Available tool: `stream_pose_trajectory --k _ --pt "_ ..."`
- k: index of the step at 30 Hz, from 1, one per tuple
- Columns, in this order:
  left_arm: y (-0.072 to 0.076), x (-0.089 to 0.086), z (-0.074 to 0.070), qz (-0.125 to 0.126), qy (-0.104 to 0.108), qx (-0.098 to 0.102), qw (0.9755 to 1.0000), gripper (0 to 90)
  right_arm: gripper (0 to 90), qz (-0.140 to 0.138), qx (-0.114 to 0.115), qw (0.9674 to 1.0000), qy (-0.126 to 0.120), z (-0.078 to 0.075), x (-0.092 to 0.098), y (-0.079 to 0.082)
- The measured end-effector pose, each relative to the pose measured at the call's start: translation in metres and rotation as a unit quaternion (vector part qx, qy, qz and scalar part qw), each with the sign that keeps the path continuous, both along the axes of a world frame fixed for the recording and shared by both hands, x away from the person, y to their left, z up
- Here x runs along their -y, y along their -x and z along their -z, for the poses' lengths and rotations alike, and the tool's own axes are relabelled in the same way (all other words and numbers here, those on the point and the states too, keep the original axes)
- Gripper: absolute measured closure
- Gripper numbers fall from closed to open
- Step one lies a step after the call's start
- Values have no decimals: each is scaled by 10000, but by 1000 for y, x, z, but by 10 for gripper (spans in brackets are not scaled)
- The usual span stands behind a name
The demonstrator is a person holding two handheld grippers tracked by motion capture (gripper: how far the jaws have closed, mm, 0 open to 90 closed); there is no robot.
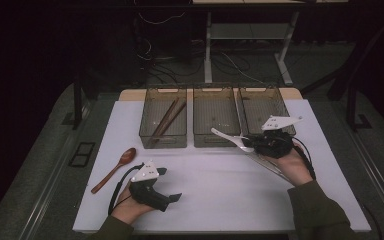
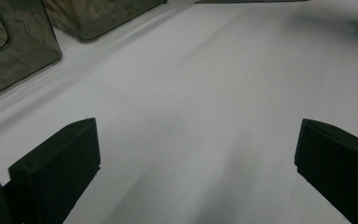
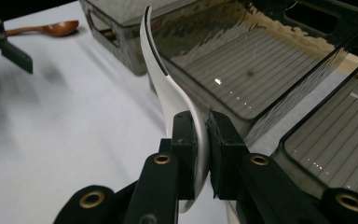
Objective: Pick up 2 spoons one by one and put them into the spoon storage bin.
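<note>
White spoon: I have the white spoon [image 3: 168, 88] pinched by its handle, its bowl end reaching out past the jaws; in the high view it [image 1: 231, 138] sits in the air just in front of the middle bin, bowl pointing left.
Right gripper: my right gripper [image 3: 204, 140] has its pads pressed together on the spoon, one on each face; from above it [image 1: 252, 145] sits at the near right of the bins, in my hand.
Left gripper: my left gripper [image 1: 172, 185] rests low on the near left of the mat, jaws spread wide with nothing between them; its own view [image 2: 196, 154] shows bare white mat between the two pads.
View differences: the right gripper view shows the pinch close up, which the high view leaves too small to read; the high view gives the whole layout.
Surface: white mat [image 1: 220, 190] on a grey table, dark room behind, cables on the floor.
Bins: three clear smoky bins in a row; left bin [image 1: 163, 134] holds wooden chopsticks [image 1: 167, 120]; middle bin [image 1: 215, 131] and right bin [image 1: 252, 102] look empty.
Wooden spoon: the wooden spoon [image 1: 114, 169] lies on the mat's left edge, apart from both grippers.
</note>
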State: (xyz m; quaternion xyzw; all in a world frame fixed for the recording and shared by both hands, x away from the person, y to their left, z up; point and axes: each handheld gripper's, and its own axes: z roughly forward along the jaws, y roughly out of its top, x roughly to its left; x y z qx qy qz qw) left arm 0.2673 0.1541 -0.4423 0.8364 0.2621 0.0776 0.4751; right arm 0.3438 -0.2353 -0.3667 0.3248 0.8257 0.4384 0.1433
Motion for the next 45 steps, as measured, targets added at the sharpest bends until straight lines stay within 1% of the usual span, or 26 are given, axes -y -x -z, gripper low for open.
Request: stream_pose_trajectory --k 7,11,15,17,18,20,24,26,32,36,38,40,44,45 --pt "0 0 0 -44 22 19 10000 0 811 103 120 9999 3 -7 -10 -13" --pt "1 0 -1 -70 59 39 10000 0 812 153 73 9998 -38 -9 -14 -22" --pt "0 0 0 -62 52 28 10000 0 812 245 46 9997 -80 -11 -18 -34" --pt "0 0 0 -48 44 28 10000 0 811 299 -14 9994 -197 -11 -19 -41" --pt "0 0 0 -51 54 28 10000 0 812 320 -31 9993 -191 -10 -21 -45" --pt "0 0 0 -52 57 22 10000 0 811 348 -45 9994 -72 -10 -25 -53" --pt "0 0 0 -61 78 21 9999 0 811 445 -124 9989 44 -7 -30 -67" --pt "0 0 1 -58 83 17 9999 0 811 450 -160 9988 79 -4 -33 -73" --pt "0 0 1 -54 72 15 10000 0 810 479 -302 9977 362 5 -42 -87" --pt "0 0 1 -48 69 15 10000 0 808 458 -376 9966 574 10 -49 -93" --pt "0 0 1 -49 73 8 10000 0 801 446 -402 9963 611 12 -50 -94" --pt "0 -1 1 -41 60 0 10000 0 778 452 -420 9964 579 13 -51 -95" --pt "0 0 1 -49 76 5 10000 0 708 407 -434 9968 526 14 -50 -95" --pt "0 0 1 -45 66 8 10000 0 672 401 -437 9972 466 14 -50 -95"
